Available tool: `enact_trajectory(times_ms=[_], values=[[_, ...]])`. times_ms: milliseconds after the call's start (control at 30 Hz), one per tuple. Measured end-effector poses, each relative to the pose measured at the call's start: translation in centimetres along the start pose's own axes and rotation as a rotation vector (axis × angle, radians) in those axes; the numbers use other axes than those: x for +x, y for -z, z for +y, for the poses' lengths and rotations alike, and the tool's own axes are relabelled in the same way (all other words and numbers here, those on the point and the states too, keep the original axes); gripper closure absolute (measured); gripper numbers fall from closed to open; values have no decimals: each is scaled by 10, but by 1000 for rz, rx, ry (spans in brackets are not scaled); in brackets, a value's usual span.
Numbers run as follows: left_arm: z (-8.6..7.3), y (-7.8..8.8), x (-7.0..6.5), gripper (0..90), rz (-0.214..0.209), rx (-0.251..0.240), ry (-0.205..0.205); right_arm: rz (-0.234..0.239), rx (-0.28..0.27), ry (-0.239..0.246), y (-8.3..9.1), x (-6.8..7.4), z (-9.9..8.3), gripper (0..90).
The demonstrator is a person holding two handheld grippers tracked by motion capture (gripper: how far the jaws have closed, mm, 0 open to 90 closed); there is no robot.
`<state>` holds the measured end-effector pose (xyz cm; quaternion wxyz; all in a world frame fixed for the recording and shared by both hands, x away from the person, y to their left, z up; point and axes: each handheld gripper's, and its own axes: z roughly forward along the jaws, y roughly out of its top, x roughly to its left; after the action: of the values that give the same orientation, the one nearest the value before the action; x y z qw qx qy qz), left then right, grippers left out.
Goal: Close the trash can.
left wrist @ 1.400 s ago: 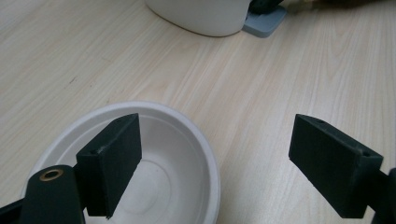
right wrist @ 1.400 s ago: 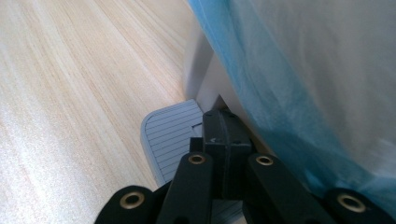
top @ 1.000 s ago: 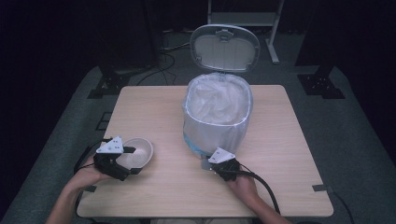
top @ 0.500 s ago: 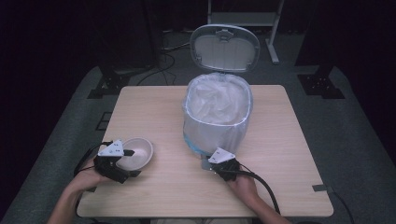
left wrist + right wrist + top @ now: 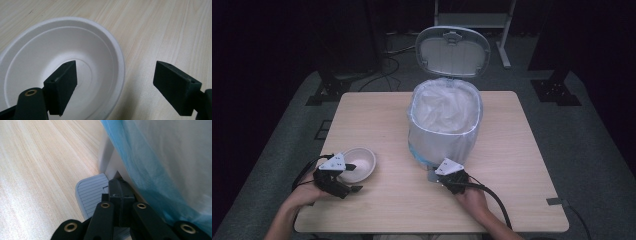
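One jaw sits inside the bowl; closed hand-held gripper presses pedal.

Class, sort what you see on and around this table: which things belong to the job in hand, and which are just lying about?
In the job:
- white round paper bowl, its rim between the open left hand-held gripper
- white pedal bin with blue liner, lid up
- grey ribbed pedal, under the shut right hand-held gripper

Lying about:
- black stand bases on the floor
- floor cables

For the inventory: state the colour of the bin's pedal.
Grey, ribbed pedal; clearest in the right gripper view.
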<state>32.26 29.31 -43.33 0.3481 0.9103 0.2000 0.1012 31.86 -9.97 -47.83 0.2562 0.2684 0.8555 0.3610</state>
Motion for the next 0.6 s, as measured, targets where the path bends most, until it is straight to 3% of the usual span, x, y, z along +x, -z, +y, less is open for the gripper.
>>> enact_trajectory(times_ms=[267,600], values=[[-4,-5,1,282,-5,21,8,1,-1,3,0,0,0,899],[-10,-10,3,478,3,51,-4,1,-2,3,0,0,0,899]])
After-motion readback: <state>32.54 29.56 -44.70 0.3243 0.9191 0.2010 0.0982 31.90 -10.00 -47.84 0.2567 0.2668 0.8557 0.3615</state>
